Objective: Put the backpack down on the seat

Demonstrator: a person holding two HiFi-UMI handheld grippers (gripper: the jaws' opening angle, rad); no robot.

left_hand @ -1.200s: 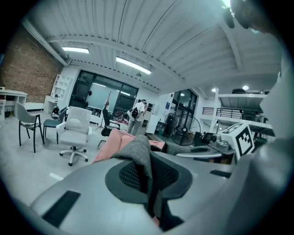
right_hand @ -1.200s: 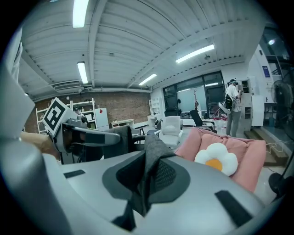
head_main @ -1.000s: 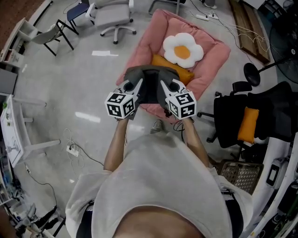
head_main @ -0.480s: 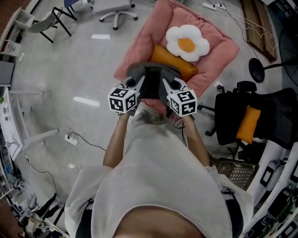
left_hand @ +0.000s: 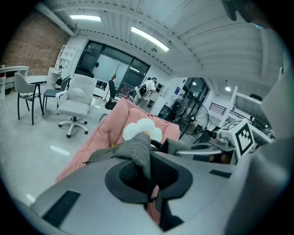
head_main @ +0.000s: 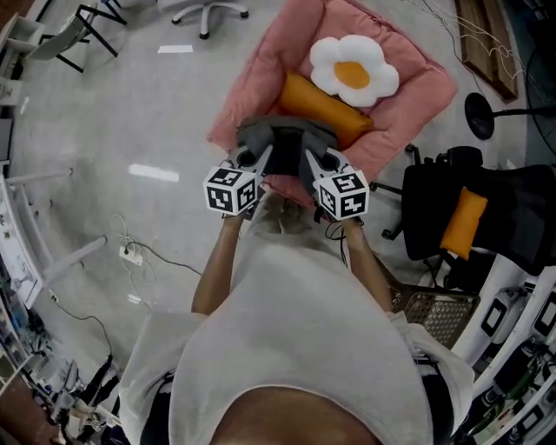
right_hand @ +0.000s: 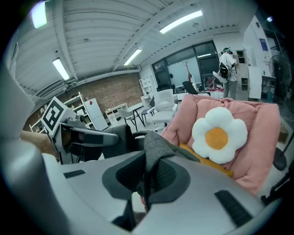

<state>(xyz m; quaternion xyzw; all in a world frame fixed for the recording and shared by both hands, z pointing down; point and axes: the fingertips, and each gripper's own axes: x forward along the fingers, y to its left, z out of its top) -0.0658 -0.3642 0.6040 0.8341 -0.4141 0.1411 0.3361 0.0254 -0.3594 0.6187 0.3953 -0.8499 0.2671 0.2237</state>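
Grey backpack (head_main: 280, 149) is clamped in the jaws of left gripper (head_main: 251, 159) and right gripper (head_main: 314, 162) over the pink seat (head_main: 252, 83); lowering, then release, appears needed.

Entry, changes only:
- Backpack (head_main: 280, 148): sinking closer to the pink seat (head_main: 252, 78), now hanging at its front edge.
- Left gripper (head_main: 250, 159) and right gripper (head_main: 313, 161): coming down together and rolling slightly at the wrists.
- Orange bolster (head_main: 317, 104): showing more of its length than a second ago.
- Flower pillow (head_main: 354, 74): drifting up and to the right in the head view.
- White office chair (head_main: 204, 9): sliding out past the top edge, only its base still showing.
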